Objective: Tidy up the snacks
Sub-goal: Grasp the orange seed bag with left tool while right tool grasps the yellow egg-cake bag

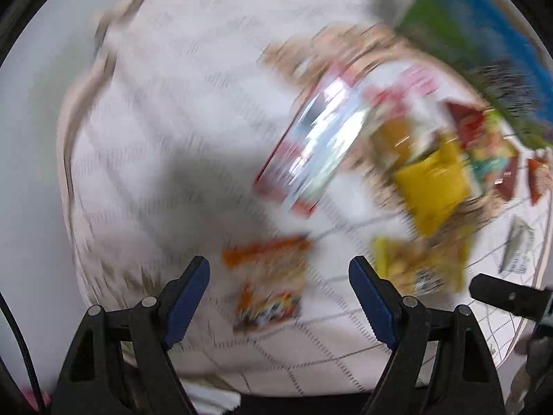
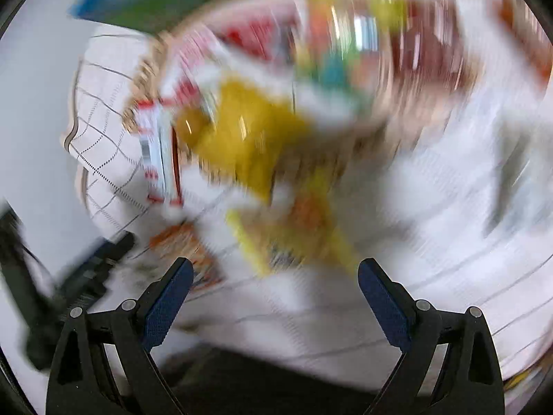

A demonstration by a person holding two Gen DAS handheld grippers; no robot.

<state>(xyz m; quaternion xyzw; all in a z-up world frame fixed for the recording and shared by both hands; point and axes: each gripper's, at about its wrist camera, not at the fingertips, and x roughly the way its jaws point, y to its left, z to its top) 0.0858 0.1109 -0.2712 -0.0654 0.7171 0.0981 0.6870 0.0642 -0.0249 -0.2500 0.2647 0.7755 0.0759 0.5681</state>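
Observation:
Both views are badly smeared by motion. My left gripper (image 1: 279, 269) is open, pointing down over an orange snack packet (image 1: 269, 283) that lies flat on the white gridded cloth (image 1: 172, 121); nothing is between its fingers. My right gripper (image 2: 276, 269) is also open and holds nothing. It hangs just above a yellow-edged packet (image 2: 290, 235), which also shows in the left wrist view (image 1: 418, 263). A woven basket (image 1: 345, 38) holds a red-and-white box (image 1: 311, 152), a yellow packet (image 1: 432, 180) and several other colourful packets.
A green and blue object (image 1: 466, 17) stands behind the basket. Small packets (image 1: 518, 249) lie on the cloth at the right. The cloth's edge (image 1: 72, 173) curves along the left, with grey floor beyond. The other gripper's black body (image 2: 86, 269) shows at the left.

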